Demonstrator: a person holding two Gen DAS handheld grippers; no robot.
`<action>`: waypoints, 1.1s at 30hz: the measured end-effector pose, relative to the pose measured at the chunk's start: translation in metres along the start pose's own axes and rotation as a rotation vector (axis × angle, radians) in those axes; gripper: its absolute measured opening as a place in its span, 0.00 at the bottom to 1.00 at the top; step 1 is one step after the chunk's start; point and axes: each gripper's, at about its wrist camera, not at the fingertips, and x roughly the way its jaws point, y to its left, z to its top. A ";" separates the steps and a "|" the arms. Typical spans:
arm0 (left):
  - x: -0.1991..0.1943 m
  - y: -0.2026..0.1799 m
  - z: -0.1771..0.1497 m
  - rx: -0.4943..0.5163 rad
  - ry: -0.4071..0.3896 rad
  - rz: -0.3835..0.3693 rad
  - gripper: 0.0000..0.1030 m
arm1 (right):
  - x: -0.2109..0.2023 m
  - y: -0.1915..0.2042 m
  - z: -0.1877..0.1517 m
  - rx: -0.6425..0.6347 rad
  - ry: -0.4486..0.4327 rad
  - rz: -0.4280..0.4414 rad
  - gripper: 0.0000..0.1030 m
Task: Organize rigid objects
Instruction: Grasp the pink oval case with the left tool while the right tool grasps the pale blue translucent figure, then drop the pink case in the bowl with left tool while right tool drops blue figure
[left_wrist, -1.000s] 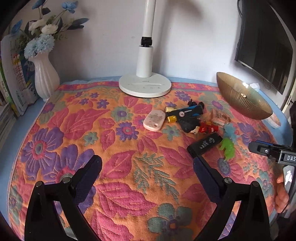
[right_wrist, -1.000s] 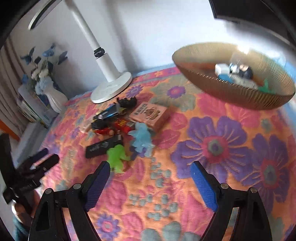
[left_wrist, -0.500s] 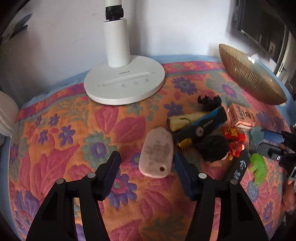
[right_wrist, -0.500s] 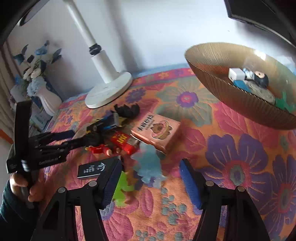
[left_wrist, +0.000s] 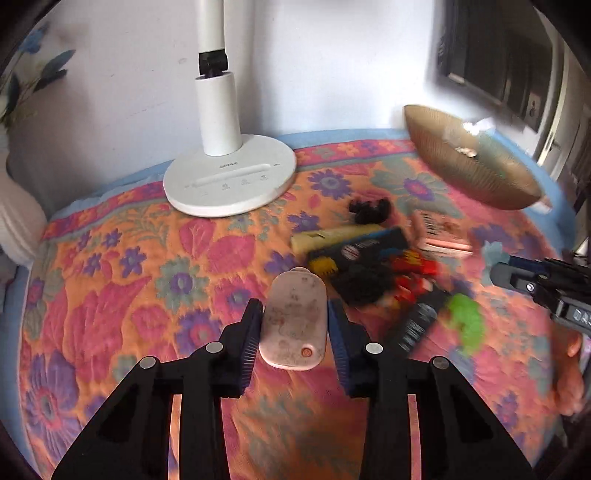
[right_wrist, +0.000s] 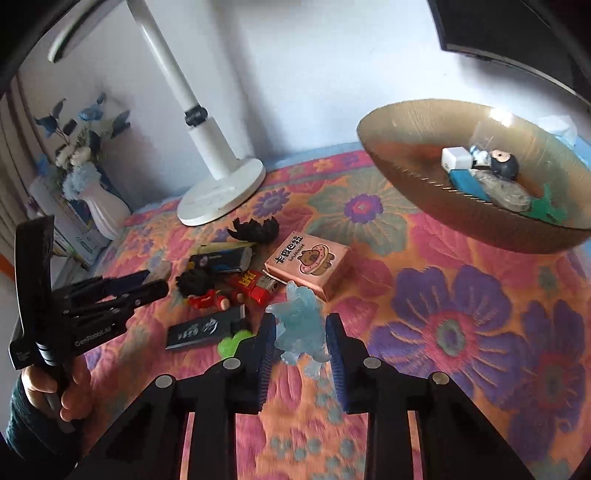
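My left gripper (left_wrist: 293, 325) straddles a pale pink oval case (left_wrist: 294, 323) lying on the floral cloth; the pads sit close on both sides, with thin gaps. My right gripper (right_wrist: 300, 338) straddles a translucent blue figure (right_wrist: 301, 325), pads close beside it. A cluster of small items lies between them: a pink card box (right_wrist: 308, 264), a black comb-like item (right_wrist: 208, 330), a green figure (right_wrist: 231, 345), a red lighter (right_wrist: 253, 286), a doll (right_wrist: 201, 290). A gold bowl (right_wrist: 413, 206) at the right holds several small objects.
A white lamp base (left_wrist: 231, 181) stands at the back. A white vase with blue flowers (right_wrist: 99, 206) stands at the far left. The wall is close behind. The table edge runs just past the bowl.
Both grippers moved forward and down to the cluster and narrowed: the left one around the pink case, the right one around the blue figure.
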 end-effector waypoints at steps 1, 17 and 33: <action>-0.007 -0.003 -0.007 0.005 0.001 -0.028 0.31 | -0.010 -0.001 -0.004 -0.009 0.002 0.020 0.26; -0.034 -0.065 -0.084 0.062 0.052 0.037 0.55 | -0.034 -0.014 -0.065 -0.050 0.202 0.167 0.41; -0.051 -0.084 -0.060 0.030 -0.018 -0.023 0.31 | -0.064 0.011 -0.060 -0.052 0.057 -0.022 0.32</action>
